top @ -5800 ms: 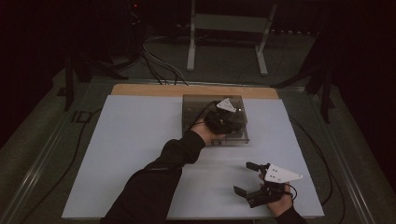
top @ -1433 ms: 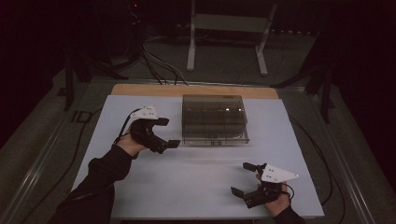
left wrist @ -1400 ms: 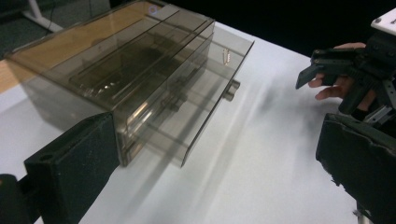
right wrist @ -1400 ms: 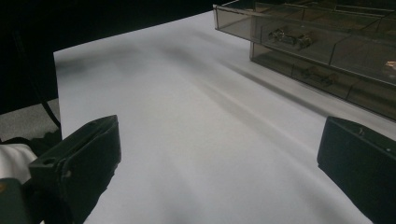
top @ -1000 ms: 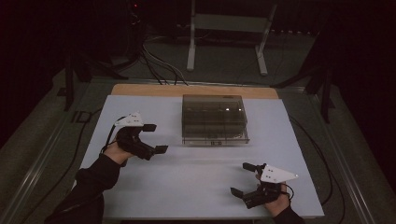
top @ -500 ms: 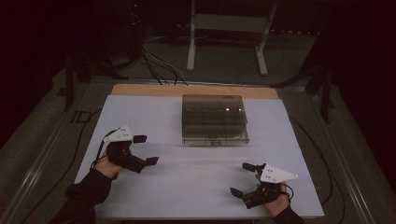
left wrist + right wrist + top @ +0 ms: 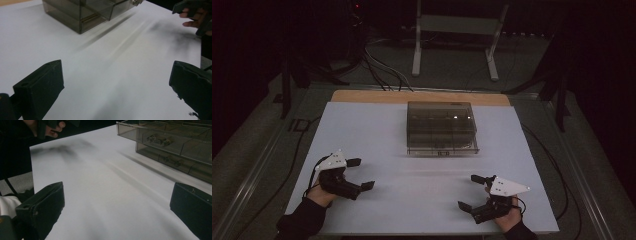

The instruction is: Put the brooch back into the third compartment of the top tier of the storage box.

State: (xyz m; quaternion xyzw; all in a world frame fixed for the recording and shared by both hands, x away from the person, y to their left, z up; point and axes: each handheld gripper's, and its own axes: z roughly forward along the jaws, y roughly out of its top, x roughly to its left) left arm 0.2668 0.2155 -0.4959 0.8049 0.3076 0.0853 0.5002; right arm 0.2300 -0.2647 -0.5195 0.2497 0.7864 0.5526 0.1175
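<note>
A: Where is the smoky clear drawer box (image 7: 441,128) sitting?

B: Mid-table, toward the far edge of the white sheet (image 7: 377,130) (one drawer poking out). The left gripper (image 7: 361,173) and right gripper (image 7: 471,192) are lying released, well apart from it.

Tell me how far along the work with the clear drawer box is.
Done, it seems: the drawer box stands alone mid-table, one drawer a little out. In hand: nothing; the left tool and right tool rest open near the table's front edge, apart from the box. What is left cannot be told.
</note>
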